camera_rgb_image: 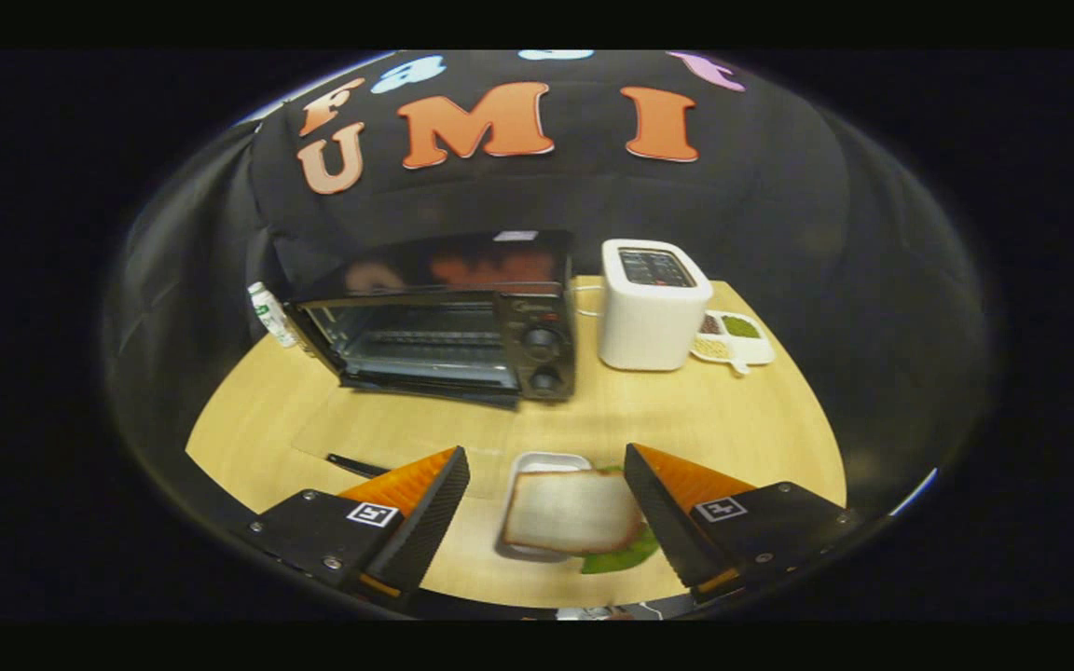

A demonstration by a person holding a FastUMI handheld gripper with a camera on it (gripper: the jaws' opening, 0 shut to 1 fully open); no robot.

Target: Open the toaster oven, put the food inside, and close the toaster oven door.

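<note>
Tool (pixel 546 494) spread wide, fingers either side of the sandwich (pixel 572 511), which sits on a small white tray (pixel 546 461) with a green leaf poking out; neither finger touches it. Beyond on the wooden worktop (pixel 686 419), toaster oven (pixel 448 321) with door dropped open, rack visible. Just beside it a white toaster (pixel 651 317), then a divided dish (pixel 737 337) of grains.
</note>
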